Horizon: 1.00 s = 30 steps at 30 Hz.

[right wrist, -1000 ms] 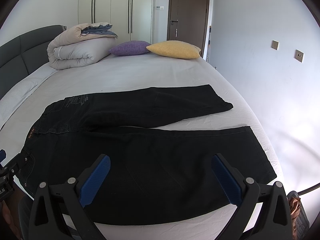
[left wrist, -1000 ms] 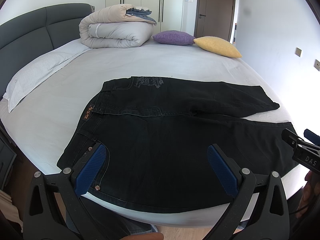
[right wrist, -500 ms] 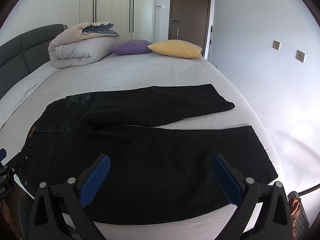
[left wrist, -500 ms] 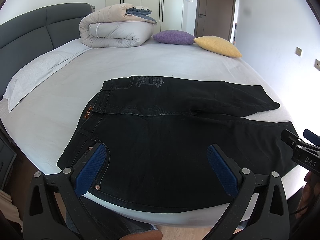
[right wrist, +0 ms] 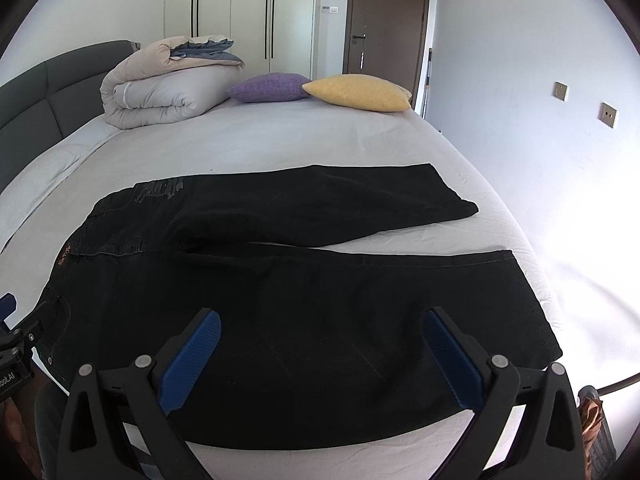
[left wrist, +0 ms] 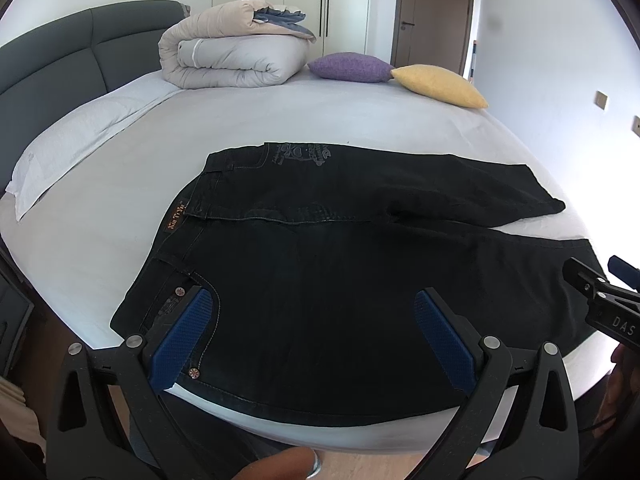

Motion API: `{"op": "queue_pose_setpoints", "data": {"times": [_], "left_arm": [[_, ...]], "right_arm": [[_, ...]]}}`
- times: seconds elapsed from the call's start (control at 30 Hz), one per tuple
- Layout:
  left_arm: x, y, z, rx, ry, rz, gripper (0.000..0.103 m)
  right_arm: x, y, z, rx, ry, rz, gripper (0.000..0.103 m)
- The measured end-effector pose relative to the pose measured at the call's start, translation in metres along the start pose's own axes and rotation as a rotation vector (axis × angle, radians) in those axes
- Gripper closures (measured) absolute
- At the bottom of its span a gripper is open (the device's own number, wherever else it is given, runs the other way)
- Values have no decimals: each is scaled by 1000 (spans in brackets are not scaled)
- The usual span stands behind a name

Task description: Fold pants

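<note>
Black pants (left wrist: 320,280) lie flat across the near edge of the bed, waistband at the left, both legs running right. The far leg angles away from the near leg (right wrist: 360,312), with a strip of sheet between their ends. My left gripper (left wrist: 316,320) hovers open above the hip and pocket area, holding nothing. Over the near leg, my right gripper (right wrist: 320,340) is open and empty too. The other gripper's tip shows at the frame edge in each wrist view.
The bed (left wrist: 280,120) has a white sheet and a grey headboard (left wrist: 60,60) at the left. A rolled duvet (left wrist: 232,52), a purple cushion (left wrist: 352,66) and a yellow cushion (left wrist: 440,84) sit at the far side. The wall is close on the right.
Both grippers have drifted slightly; the right view rose a little. The pants have not moved and both grippers stay open.
</note>
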<state>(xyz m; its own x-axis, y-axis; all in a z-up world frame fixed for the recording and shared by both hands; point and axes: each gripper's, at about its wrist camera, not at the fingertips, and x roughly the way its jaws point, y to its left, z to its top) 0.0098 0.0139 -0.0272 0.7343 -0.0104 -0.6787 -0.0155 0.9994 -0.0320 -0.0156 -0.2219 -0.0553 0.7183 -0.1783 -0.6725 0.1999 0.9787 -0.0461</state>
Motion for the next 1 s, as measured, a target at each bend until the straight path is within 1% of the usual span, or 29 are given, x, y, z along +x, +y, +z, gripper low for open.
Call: {"op": "queue_pose_setpoints", "data": {"times": [0.13, 0.27, 0.37, 0.43, 0.53, 0.57, 0.6, 0.63, 0.67, 0.7, 0.77, 0.83, 0.9, 0.97, 1.0], "left_arm": [[10, 3, 0, 21, -7, 2, 0], [31, 16, 12, 61, 3, -20, 0], [55, 27, 32, 122, 2, -33, 0], [80, 35, 50, 170, 37, -33, 0], [114, 46, 80, 258, 59, 17, 0], [126, 52, 92, 276, 59, 30, 0], [141, 59, 108, 282, 52, 24, 0], [155, 66, 121, 285, 58, 0, 0], [171, 72, 136, 291, 74, -25, 0], [191, 77, 152, 305, 93, -28, 0], [225, 82, 175, 362, 119, -33, 0], [262, 83, 195, 443, 162, -47, 0], [299, 83, 212, 532, 221, -81, 0], [324, 84, 220, 589, 260, -106, 0], [336, 87, 228, 608, 277, -138, 0]], "right_arm": [[10, 2, 2, -18, 17, 22, 0], [21, 4, 12, -65, 20, 104, 0], [32, 5, 32, -131, 3, 195, 0], [41, 4, 48, -189, -17, 254, 0], [59, 4, 73, -284, -26, 317, 1], [66, 3, 81, -308, -22, 356, 6], [75, 2, 90, -333, -16, 389, 9], [84, 2, 96, -351, -9, 410, 12], [93, 1, 102, -366, 5, 436, 17], [105, 0, 108, -379, 26, 466, 23], [127, 0, 117, -405, 62, 499, 32], [141, 0, 119, -425, 82, 518, 33], [157, 2, 123, -454, 108, 560, 34], [171, 5, 126, -493, 130, 588, 35], [176, 8, 127, -514, 135, 596, 37]]}}
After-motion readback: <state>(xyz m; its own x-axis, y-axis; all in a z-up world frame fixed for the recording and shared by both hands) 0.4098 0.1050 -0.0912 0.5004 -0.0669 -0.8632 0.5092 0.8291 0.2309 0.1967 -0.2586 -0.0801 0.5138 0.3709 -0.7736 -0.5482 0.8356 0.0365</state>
